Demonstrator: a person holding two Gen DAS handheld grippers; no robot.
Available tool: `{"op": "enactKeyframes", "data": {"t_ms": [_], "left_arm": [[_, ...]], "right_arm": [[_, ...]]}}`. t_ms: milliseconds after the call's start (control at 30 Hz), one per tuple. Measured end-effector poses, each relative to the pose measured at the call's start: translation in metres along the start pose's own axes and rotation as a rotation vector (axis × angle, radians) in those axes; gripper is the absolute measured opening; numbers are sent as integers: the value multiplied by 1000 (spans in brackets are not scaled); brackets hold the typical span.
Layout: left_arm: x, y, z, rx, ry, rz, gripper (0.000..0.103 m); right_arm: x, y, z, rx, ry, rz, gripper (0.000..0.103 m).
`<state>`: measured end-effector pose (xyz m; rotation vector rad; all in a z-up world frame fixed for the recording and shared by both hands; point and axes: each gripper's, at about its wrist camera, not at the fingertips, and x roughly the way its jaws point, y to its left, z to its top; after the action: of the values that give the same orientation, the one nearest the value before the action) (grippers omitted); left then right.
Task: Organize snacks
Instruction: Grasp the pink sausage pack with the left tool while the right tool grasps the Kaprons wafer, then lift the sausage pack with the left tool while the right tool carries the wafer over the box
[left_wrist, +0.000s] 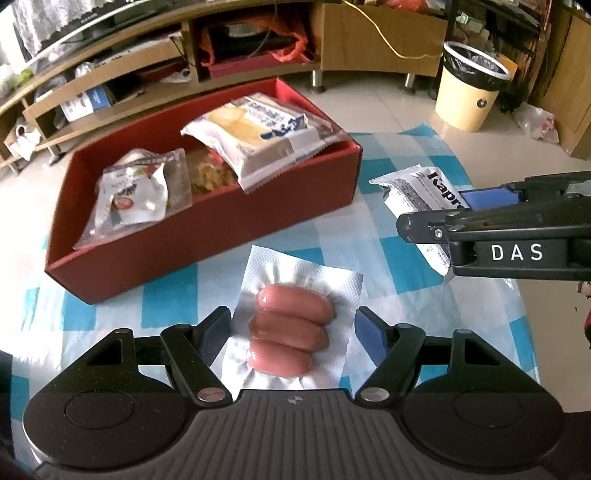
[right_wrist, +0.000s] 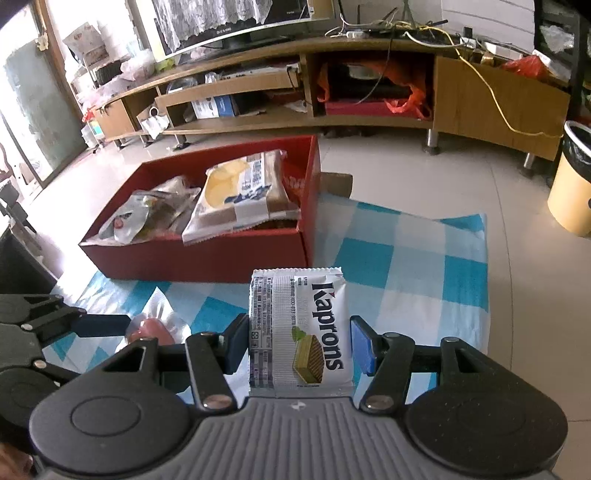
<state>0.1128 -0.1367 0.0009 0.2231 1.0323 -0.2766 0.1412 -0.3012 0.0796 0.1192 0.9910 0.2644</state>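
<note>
Your left gripper (left_wrist: 291, 325) is spread wide, fingers either side of 1 sausage pack (left_wrist: 291, 328) w/ 3 sausages, flat on the checked cloth (left_wrist: 399, 254); pads not touching it. Your right gripper (right_wrist: 299, 343) holds 1 Kaprons wafer pack (right_wrist: 299, 332) between its fingers, above the cloth, right of the red box (left_wrist: 207, 236). Box holds at least 3 snack bags.

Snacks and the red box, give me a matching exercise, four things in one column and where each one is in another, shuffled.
1 sausage pack
2 Kaprons wafer pack
3 cake pack
4 trash bin

A inside the red box
B on the floor
C between the left gripper fingers
D between the right gripper fingers

Pairs: 1-C, 2-D, 3-A, 4-B
</note>
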Motion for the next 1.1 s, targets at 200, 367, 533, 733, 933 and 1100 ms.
{"op": "enactKeyframes", "data": {"t_ms": [200,367,533,733,933,1100], "left_arm": [[0,3,2,-5,-5,4,79],[2,6,-6,-2,13,18,79],[6,17,-27,-27,70,56,79],[15,25,-47,-38,125,93,79],[19,26,-50,-33,129,101,79],[22,29,-51,-43,122,104,87]], "right_arm": [[4,-4,0,8,9,-9,57],[13,-5,-3,-2,43,-18,57],[29,5,-14,-54,108,-18,57],[46,23,-32,-142,176,-33,57],[50,29,-36,-178,178,-44,57],[51,32,-37,-195,177,-49,58]]}}
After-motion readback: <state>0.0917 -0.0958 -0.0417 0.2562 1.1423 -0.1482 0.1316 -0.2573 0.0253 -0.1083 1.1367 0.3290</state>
